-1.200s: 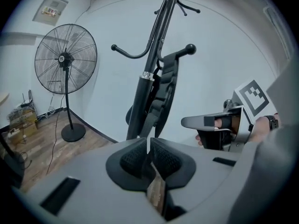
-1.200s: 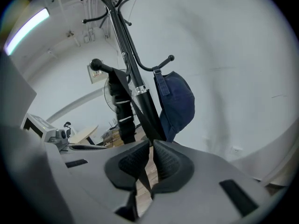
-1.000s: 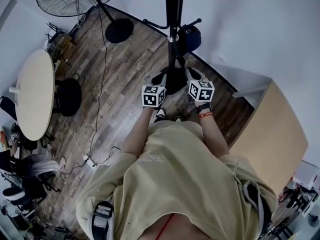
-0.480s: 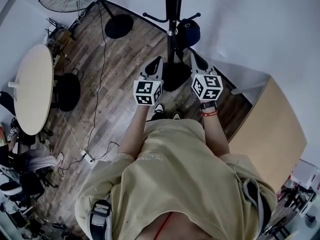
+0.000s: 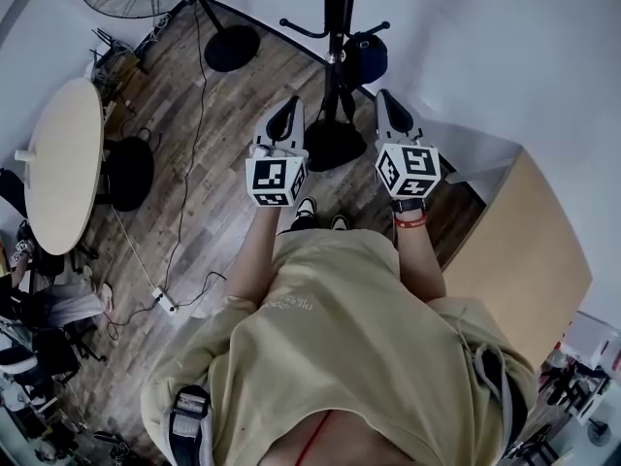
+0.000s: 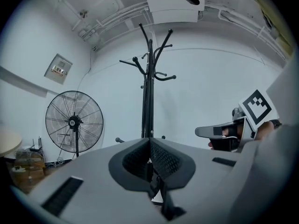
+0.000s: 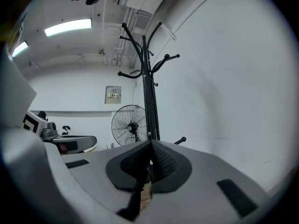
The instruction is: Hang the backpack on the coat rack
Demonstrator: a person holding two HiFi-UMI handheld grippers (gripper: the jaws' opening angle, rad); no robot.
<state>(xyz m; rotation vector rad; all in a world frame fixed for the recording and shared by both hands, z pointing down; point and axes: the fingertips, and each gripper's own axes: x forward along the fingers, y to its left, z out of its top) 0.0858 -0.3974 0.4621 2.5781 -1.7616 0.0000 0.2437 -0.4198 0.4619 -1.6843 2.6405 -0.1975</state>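
The coat rack (image 5: 337, 37) stands straight ahead. Its pole rises between the left gripper (image 5: 288, 116) and the right gripper (image 5: 385, 107), with open air between each of them and the pole. Its upper hooks (image 6: 134, 61) are bare and branch out on several sides, with clear air around them. Low on the pole's right side, the backpack (image 5: 367, 58) fills the gap toward the white wall (image 5: 505, 56), which runs close behind and to the right of the rack. The rack's round base (image 5: 333, 146) takes up the floor just ahead of the shoes (image 5: 320, 212). A fan (image 6: 74, 121) stands to the left, well apart from the rack, with open floorboards (image 5: 233, 163) between them. A wooden cabinet (image 5: 529, 250) closes off the right side, and a round table (image 5: 63, 178) sits well off to the left.
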